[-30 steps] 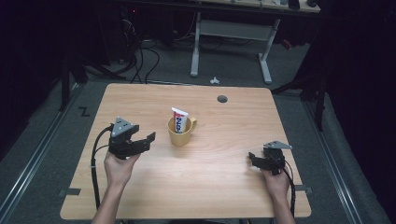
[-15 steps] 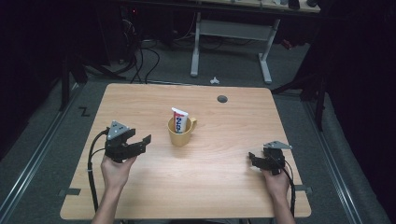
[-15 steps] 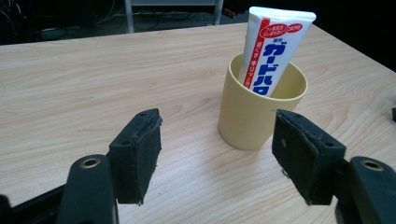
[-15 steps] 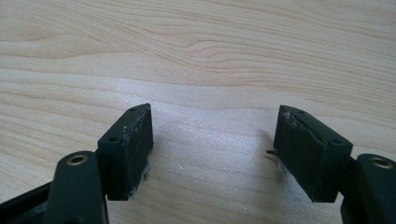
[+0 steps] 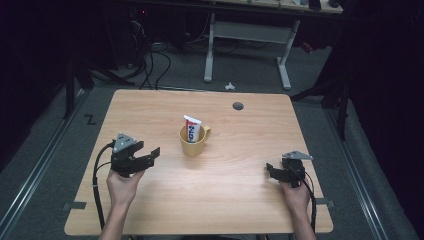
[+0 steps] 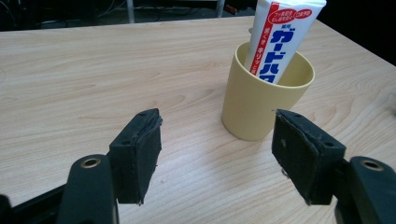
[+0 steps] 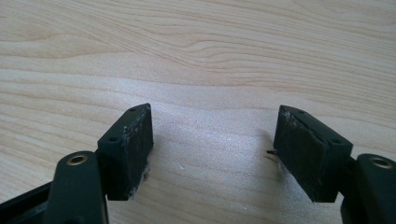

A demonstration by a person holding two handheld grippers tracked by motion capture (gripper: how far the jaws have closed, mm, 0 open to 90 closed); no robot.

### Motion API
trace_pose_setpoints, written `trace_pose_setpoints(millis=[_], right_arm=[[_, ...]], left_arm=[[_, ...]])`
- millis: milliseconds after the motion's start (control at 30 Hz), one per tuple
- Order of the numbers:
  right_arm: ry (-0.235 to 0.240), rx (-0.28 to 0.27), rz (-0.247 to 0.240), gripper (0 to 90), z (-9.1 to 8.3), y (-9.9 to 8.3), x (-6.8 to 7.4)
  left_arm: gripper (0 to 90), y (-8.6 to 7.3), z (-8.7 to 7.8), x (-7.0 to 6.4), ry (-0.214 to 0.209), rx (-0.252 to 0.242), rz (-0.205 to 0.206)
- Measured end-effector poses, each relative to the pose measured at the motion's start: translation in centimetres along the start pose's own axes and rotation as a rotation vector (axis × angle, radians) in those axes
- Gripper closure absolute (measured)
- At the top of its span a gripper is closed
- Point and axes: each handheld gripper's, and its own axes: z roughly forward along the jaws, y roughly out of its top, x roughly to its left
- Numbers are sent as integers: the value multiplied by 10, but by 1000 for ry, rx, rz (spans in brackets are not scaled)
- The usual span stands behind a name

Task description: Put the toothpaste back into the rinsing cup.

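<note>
Black pads frame the near edge of the pale wooden surface, where the left claw and right claw each stand with jaws spread wide, gripping nothing. Just beyond the left claw, near the surface's middle, stands a yellow mug, upright, handle turned away. A white toothpaste tube with blue and red lettering leans inside it, rising well above the rim.
</note>
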Motion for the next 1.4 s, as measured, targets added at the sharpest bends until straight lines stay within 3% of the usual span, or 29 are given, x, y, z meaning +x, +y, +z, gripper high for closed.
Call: trace_pose_setpoints(millis=[1400], right_arm=[[0, 0, 0, 285, 0, 0, 0]], left_arm=[[315, -32, 14, 10, 11, 60, -56]])
